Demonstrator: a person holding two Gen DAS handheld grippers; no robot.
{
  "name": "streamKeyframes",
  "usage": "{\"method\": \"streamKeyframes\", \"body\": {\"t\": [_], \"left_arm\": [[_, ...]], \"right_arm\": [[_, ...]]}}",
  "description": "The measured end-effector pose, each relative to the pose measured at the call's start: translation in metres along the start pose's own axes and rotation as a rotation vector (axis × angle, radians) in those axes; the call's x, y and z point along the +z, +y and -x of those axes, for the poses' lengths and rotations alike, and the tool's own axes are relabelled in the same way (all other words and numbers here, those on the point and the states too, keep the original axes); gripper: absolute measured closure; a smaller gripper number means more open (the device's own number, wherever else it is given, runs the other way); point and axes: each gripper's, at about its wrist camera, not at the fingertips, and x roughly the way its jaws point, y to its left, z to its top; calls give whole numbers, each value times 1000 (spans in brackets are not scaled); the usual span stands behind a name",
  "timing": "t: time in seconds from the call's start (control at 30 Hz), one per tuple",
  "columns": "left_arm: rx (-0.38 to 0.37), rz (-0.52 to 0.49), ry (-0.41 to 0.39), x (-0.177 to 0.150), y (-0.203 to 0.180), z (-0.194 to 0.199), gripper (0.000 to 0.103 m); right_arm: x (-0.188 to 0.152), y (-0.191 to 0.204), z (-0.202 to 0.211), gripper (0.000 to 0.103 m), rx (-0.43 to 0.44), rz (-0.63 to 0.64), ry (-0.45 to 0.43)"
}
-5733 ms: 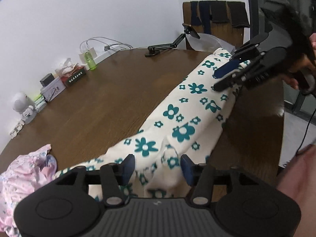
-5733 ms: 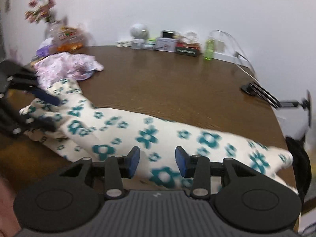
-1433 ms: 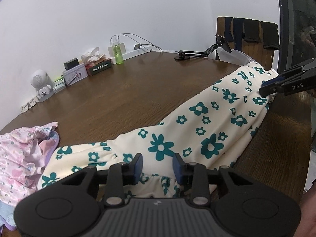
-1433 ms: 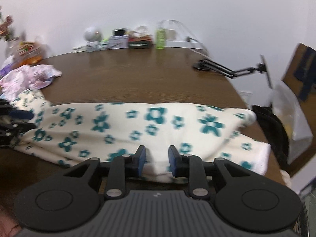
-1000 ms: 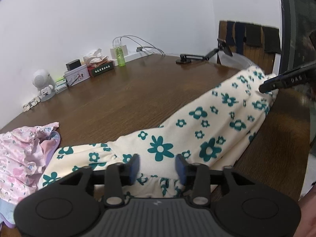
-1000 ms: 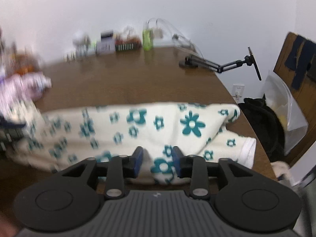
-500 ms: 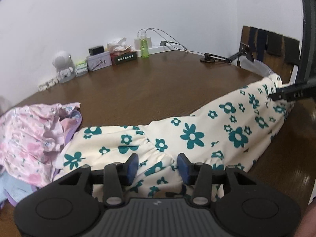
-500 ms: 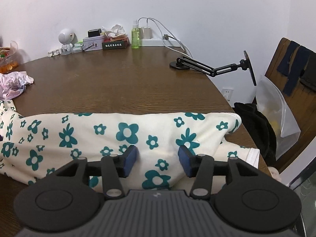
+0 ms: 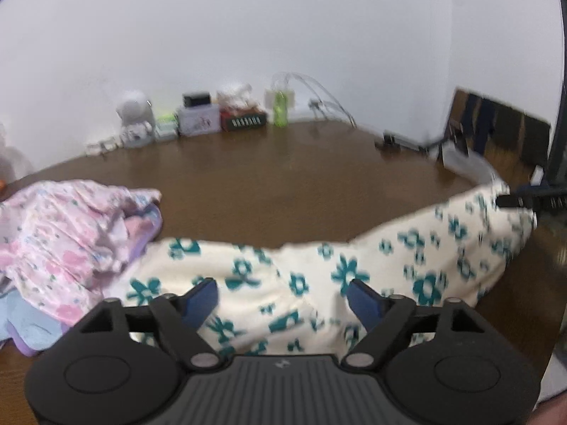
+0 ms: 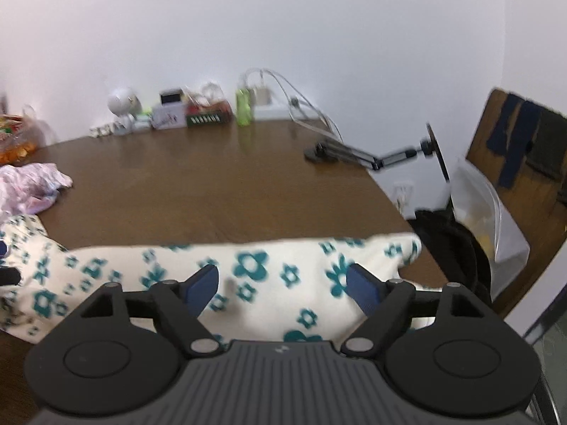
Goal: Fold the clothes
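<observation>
A cream garment with teal flowers point(image 9: 319, 272) lies in a long band across the near side of the brown table point(image 9: 265, 177). It also shows in the right wrist view point(image 10: 255, 272). My left gripper point(image 9: 281, 299) is open, its blue pads spread wide over the garment's left part. My right gripper point(image 10: 281, 285) is open the same way over the garment's right part. The right gripper's fingertips point(image 9: 514, 200) show at the cloth's far right end in the left wrist view.
A pink floral garment pile point(image 9: 71, 233) lies at the left, touching the cream garment. Small boxes, a green bottle point(image 10: 244, 108) and cables line the back wall. A black phone-holder arm point(image 10: 372, 156) lies at the right. A wooden chair point(image 10: 524, 177) stands beyond the table's right edge.
Both grippers have opened wide and let go of the cream garment, which now lies on the table. Both views are blurred by motion and have pulled back slightly.
</observation>
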Motion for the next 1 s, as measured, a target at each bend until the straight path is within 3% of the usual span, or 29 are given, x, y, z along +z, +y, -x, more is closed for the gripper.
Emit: {"method": "streamKeyframes", "body": {"t": [0.07, 0.17, 0.3, 0.47, 0.67, 1.0], "left_arm": [[11, 2, -21, 3, -3, 4, 8], [25, 9, -9, 5, -7, 5, 6], [-15, 46, 38, 5, -8, 1, 6], [-1, 42, 47, 4, -8, 0, 6], [-11, 29, 65, 3, -12, -4, 6], [-19, 14, 71, 6, -15, -6, 6]], "right_arm": [[3, 5, 6, 6, 5, 7, -15], [4, 11, 9, 1, 25, 5, -16], [2, 16, 8, 0, 51, -49, 18], [0, 15, 3, 0, 57, -128, 61], [-2, 29, 2, 0, -24, -71, 67], [0, 46, -1, 0, -35, 15, 103]]}}
